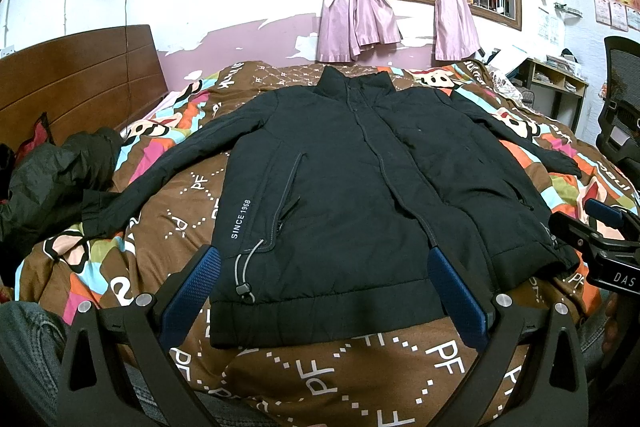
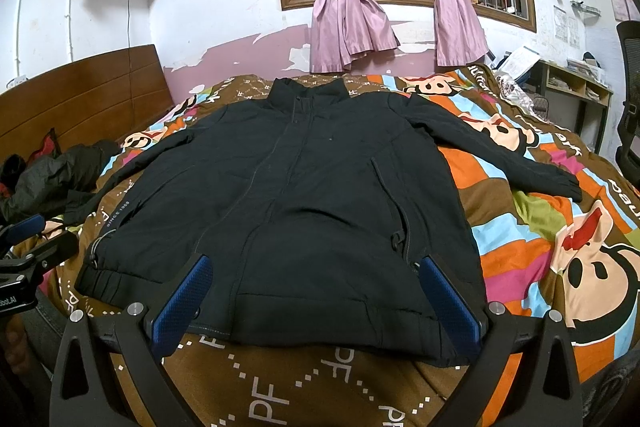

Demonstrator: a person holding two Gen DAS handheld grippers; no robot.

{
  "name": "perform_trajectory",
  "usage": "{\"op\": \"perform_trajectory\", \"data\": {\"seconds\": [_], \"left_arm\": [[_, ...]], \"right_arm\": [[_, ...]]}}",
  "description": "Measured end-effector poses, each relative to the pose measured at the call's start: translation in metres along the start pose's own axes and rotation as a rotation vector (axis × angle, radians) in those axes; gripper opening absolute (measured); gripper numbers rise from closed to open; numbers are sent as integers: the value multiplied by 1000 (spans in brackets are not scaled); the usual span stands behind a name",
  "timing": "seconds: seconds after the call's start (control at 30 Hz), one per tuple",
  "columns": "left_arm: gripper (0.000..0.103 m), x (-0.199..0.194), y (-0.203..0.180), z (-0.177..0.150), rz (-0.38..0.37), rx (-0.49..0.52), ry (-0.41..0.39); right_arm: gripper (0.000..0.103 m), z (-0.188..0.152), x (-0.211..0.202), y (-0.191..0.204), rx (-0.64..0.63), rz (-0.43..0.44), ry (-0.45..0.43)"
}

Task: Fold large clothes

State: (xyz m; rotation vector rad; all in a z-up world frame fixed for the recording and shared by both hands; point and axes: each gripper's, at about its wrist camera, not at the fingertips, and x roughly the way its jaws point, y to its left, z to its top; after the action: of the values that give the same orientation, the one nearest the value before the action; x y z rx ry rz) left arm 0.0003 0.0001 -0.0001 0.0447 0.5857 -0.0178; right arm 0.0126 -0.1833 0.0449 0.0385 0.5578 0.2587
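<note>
A black zip jacket (image 1: 352, 187) (image 2: 304, 195) lies flat and face up on the bed, collar toward the window, both sleeves spread out to the sides. White lettering runs down its left side. My left gripper (image 1: 324, 259) hovers open over the hem's left half, blue fingers (image 1: 196, 291) wide apart, nothing held. My right gripper (image 2: 316, 267) hovers open over the hem's right half, also holding nothing. Each gripper shows at the other view's edge: the right gripper (image 1: 604, 231), the left gripper (image 2: 28, 247).
A colourful cartoon-print quilt (image 1: 312, 375) (image 2: 532, 227) covers the bed. A dark crumpled garment (image 1: 52, 179) lies at the left by the wooden headboard (image 1: 80, 75). A desk (image 1: 556, 79) and office chair (image 1: 624, 107) stand at the right. Pink curtains (image 2: 352, 27) hang behind.
</note>
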Motion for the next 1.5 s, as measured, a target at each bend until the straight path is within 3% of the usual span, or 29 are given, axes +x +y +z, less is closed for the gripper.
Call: {"op": "perform_trajectory", "data": {"seconds": [0.17,0.3,0.43,0.57,0.63,0.77,0.9,1.0,1.17,1.37,1.5], "left_arm": [[102,3,2,2,5,-8,29],[102,17,12,10,-21,-82,63],[101,36,18,28,-31,-140,98],[101,52,16,49,-50,-133,87],[101,59,12,59,-57,-121,68],[101,83,-6,82,-88,-89,56],[101,121,-33,104,-106,-43,58],[101,147,-53,116,-128,-39,46],[101,200,-87,142,-217,-10,94],[101,267,-130,174,-321,19,135],[101,309,-149,189,-409,-16,160]], "right_arm": [[103,3,1,-3,27,1,12],[103,11,7,-13,75,27,43],[103,22,22,-37,106,24,65],[103,45,45,-62,142,21,117],[103,55,59,-80,173,7,176],[103,74,75,-129,239,-38,194],[103,89,99,-187,263,-164,227],[103,92,120,-225,285,-210,264],[103,82,152,-286,439,-215,346],[103,70,174,-350,716,-192,300],[103,60,189,-389,886,-194,269]]}}
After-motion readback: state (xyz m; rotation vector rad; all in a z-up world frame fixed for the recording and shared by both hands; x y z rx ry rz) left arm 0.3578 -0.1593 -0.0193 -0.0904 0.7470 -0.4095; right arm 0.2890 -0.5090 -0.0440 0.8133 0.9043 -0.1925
